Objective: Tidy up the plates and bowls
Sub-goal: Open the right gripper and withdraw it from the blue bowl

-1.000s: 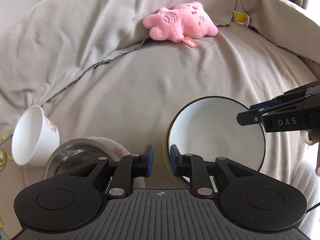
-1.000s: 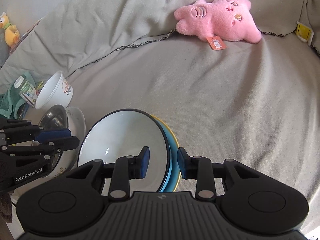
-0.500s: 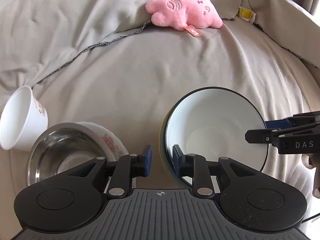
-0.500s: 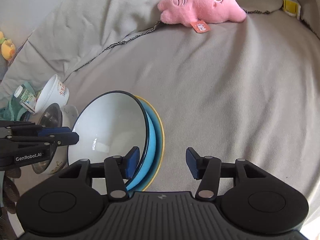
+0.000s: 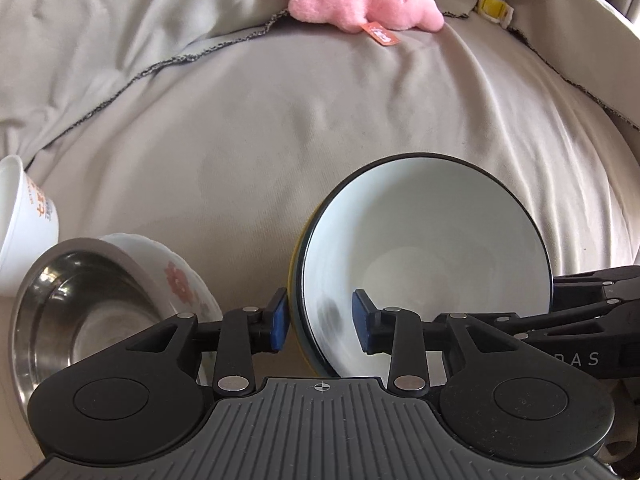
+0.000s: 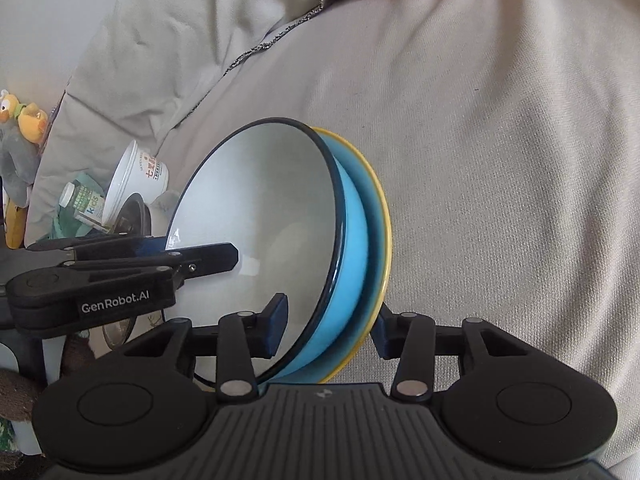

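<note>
The left gripper (image 5: 319, 322) and right gripper (image 6: 330, 330) are both spread, straddling the rims of the tilted blue bowl (image 6: 348, 240) and yellow-rimmed plate (image 6: 378, 232). With neither clamping, the stack may slide on the soft sofa cover (image 6: 500, 160).

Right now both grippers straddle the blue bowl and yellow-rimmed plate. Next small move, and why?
Probably close the right gripper on the stack. Its jaws are open, one pad inside the blue bowl and the other behind the yellow-rimmed plate, so both rims sit between them. The left gripper also straddles the rims, open, so nothing appears to grip the tilted pair on the soft grey cover.
</note>
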Demonstrator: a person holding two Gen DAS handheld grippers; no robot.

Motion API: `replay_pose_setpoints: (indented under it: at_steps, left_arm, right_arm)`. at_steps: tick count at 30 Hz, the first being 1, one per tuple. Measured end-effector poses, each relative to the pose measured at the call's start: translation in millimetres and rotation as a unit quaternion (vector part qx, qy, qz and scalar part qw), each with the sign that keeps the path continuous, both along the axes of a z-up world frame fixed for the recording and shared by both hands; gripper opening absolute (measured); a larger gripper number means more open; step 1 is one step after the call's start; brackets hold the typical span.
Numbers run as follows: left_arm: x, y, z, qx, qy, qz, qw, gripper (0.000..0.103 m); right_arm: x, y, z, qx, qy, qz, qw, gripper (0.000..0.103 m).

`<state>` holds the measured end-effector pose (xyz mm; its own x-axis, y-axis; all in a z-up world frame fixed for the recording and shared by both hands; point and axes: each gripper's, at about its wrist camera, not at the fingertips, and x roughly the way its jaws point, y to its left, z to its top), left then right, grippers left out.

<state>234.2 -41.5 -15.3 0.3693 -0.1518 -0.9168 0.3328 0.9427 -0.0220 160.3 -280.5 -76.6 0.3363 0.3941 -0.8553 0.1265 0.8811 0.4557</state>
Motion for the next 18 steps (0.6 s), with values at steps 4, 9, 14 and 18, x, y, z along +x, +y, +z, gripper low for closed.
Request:
replay_pose_setpoints:
  at_steps: [4,9,14,18]
  left_arm:
    - [5,2,0,-0.006,0.009,0.012,0.9999,0.040]
    - [11,1,-2,-0.009,0.008,0.011,0.9999,0.045]
    - [21,7,-5,-0.030,0.019,0.034,0.9988,0.045]
    - [25,11,-8,-0.045,0.021,0.047,0.9976,0.045]
  right_arm:
    - [1,5,3,-0.015,-0.025,0.002,1.000,0.044]
    - [13,5,7,-0.030,-0.047,-0.009,0.998,0.044]
    - [35,3,12,-0.048,-0.064,-0.023,0.997,0.044]
    - [51,4,16,-0.058,-0.076,-0.025,0.995,0.044]
